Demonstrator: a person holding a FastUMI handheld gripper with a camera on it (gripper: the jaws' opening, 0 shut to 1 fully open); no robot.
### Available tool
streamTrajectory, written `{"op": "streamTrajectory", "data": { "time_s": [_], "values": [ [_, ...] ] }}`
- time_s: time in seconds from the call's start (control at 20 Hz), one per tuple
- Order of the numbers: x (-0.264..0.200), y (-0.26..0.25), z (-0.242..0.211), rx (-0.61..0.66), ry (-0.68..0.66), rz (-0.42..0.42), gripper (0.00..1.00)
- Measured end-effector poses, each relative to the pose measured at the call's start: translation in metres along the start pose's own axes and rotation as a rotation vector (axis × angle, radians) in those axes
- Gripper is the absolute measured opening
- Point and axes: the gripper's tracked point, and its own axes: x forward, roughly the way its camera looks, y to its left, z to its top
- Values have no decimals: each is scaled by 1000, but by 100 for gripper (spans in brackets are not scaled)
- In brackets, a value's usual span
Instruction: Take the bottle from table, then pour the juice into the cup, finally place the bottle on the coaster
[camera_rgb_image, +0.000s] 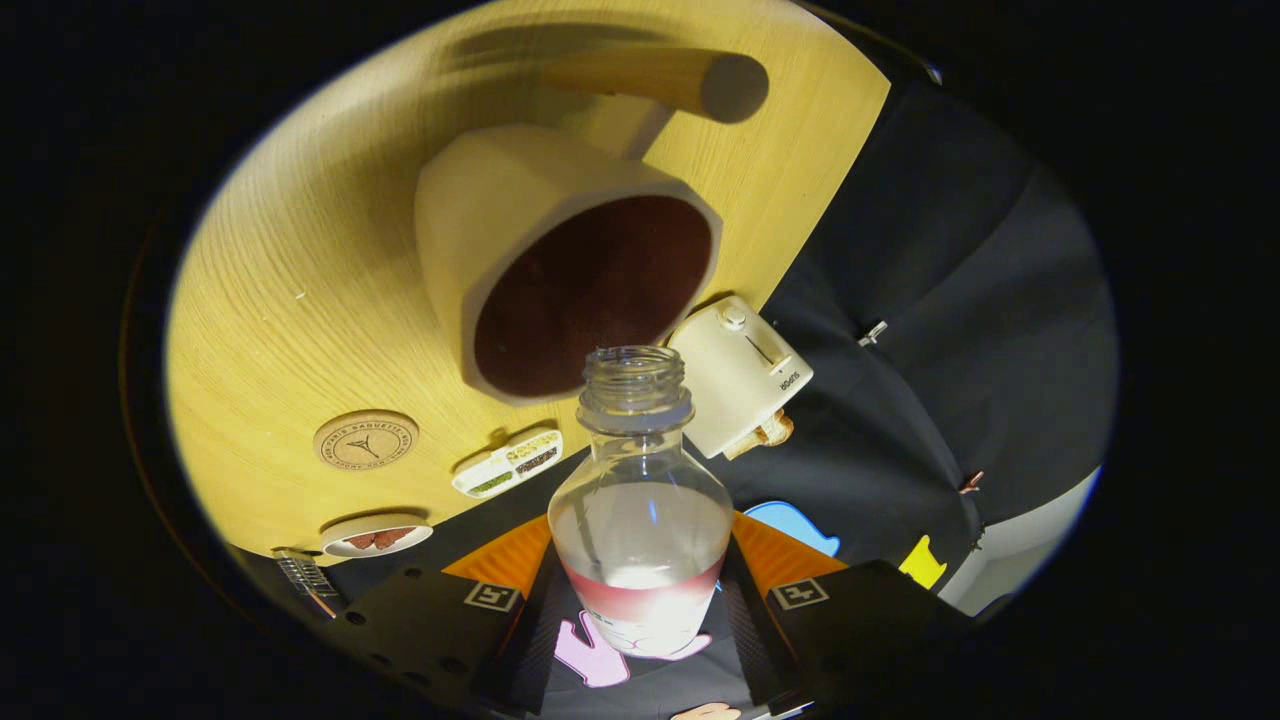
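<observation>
At the bottom centre of the frame the tongs pinch the clear bottle, one finger pressed on each side of its lower body. The bottle has no cap, and its threaded open neck points up the frame toward the cup. A little pale liquid lies inside it, above a reddish band near the fingers.

Just beyond the bottle's mouth, in the middle of the frame, is the cream cup with a dark red-brown inside. Its rim nearly meets the bottle neck in the picture, with only a narrow gap between them. A wooden handle juts from the cup toward the top of the frame.

To the right of the bottle neck a white toaster sits at the edge of the surface, toast poking from it; short writing on its side is too small to read. At lower left lie a small divided tray, a round wooden coaster stamped with a ring of tiny unreadable letters, and a small plate near the edge. Open room remains on the pale wood-grain surface at the left. Black cloth hangs at the right.
</observation>
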Motion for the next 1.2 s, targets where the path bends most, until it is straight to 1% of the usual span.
{"op": "streamTrajectory", "data": {
  "time_s": [0.2,0.35,0.7,0.95,1.2],
  "values": [
    [1,-8,-12,-24,9,-20,75],
    [-1,-10,-19,-15,21,-20,75],
    [-3,-12,-16,-6,21,-17,75],
    [-4,-13,-23,47,44,-13,75],
    [-18,-8,-10,152,18,-23,76]
  ]
}}
